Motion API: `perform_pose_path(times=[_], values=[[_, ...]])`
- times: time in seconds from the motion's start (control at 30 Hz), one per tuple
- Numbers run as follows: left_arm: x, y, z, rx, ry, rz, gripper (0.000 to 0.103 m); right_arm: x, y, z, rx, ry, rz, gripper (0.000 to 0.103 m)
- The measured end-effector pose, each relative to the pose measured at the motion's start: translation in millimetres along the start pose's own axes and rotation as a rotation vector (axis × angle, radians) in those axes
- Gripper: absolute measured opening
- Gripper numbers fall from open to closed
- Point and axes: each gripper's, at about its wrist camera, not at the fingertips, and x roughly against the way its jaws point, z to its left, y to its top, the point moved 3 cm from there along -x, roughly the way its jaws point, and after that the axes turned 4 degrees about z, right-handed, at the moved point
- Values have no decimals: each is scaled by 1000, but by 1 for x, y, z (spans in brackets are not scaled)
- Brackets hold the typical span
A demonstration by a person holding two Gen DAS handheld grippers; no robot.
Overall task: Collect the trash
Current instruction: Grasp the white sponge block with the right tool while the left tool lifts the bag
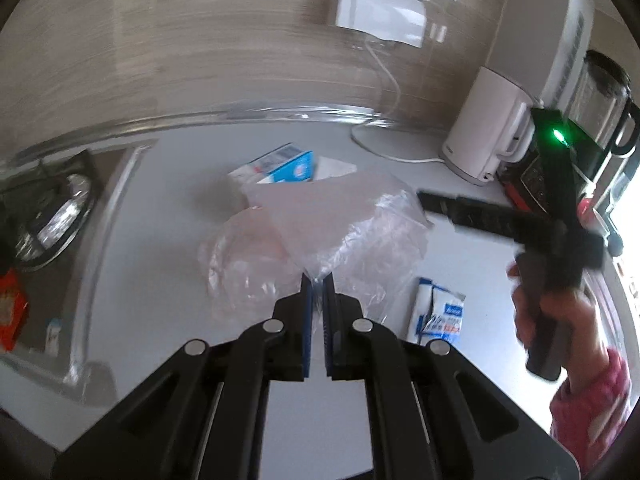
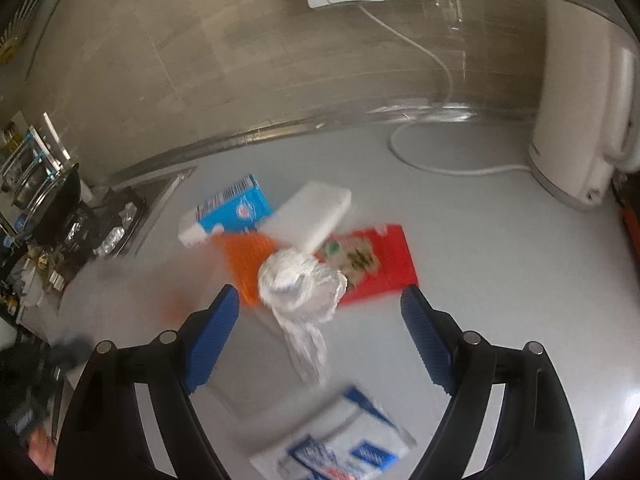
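Observation:
My left gripper (image 1: 318, 280) is shut on a clear plastic bag (image 1: 320, 224) and holds it above the white counter (image 1: 160, 208). A blue and white carton (image 1: 276, 166) lies behind the bag, and a blue and white wrapper (image 1: 440, 316) lies to its right. My right gripper (image 2: 320, 300) is open over a pile of trash: a crumpled white plastic wad (image 2: 300, 280), an orange net (image 2: 244, 260), a red packet (image 2: 380, 264), a white block (image 2: 316, 212) and the blue carton (image 2: 232, 210). The blue and white wrapper (image 2: 344, 440) lies below the jaws.
A white kettle (image 1: 488, 128) with its cord stands at the back right, beside a blender (image 1: 592, 120). The kettle also shows in the right wrist view (image 2: 580, 112). A stove with pans (image 2: 60, 220) is at the left. The wall runs behind the counter.

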Motion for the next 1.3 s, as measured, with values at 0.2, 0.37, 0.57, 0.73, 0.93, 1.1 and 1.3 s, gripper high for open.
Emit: perform_pose_path(times=[0.2,0.37,0.57,0.73,0.93,1.1,1.3], values=[[14,-18,33,84,46,-2,4,-39,30,7,-76,-4,33,83],[19,-24,46,104,75,-3,4,-80,49,12,-128,-47,72,83],[23,-28,56,129,70,-2,4,-124,64,20,-158,-85,145,81],[25,-30,59,140,71,1,4,-148,63,29,-157,-112,211,81],[27,-33,65,142,88,2,4,-154,60,31,-139,-147,219,65],[32,-37,69,143,88,-1,4,-139,63,26,-166,-127,175,65],[50,-43,68,124,93,-22,4,-91,72,34,-125,-114,77,65]])
